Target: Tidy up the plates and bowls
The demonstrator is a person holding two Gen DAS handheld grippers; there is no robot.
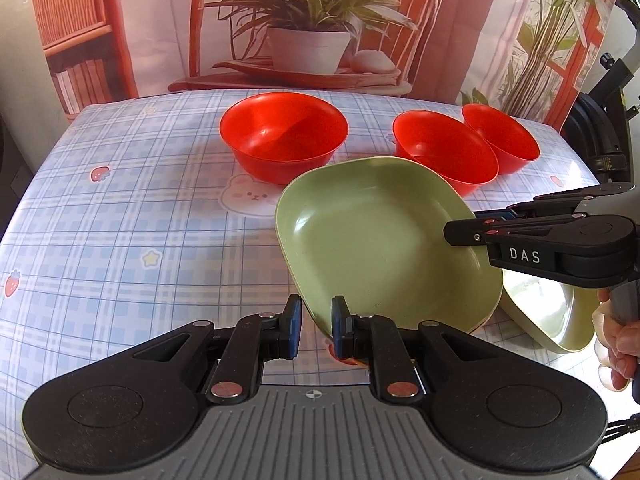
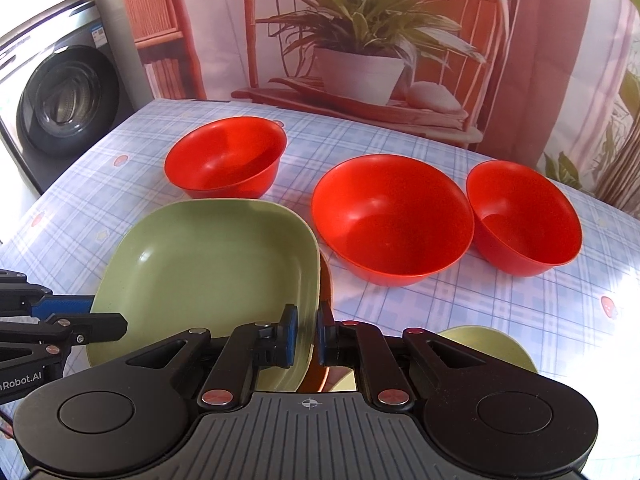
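My view takes in a blue-and-white plaid tablecloth [image 1: 120,240] printed with small strawberries, stars and a bunny face. Behind the table hangs a printed fabric backdrop [image 2: 360,40] picturing a potted leafy plant on a reddish rattan chair. At far left stands a grey front-loading washing machine [image 2: 60,100].

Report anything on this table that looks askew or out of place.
The green plate is tilted off the table, pinched at opposite rims by the left gripper and right gripper. A second green plate lies beneath. The three red bowls stand upright, unstacked. Nothing spilled or damaged.
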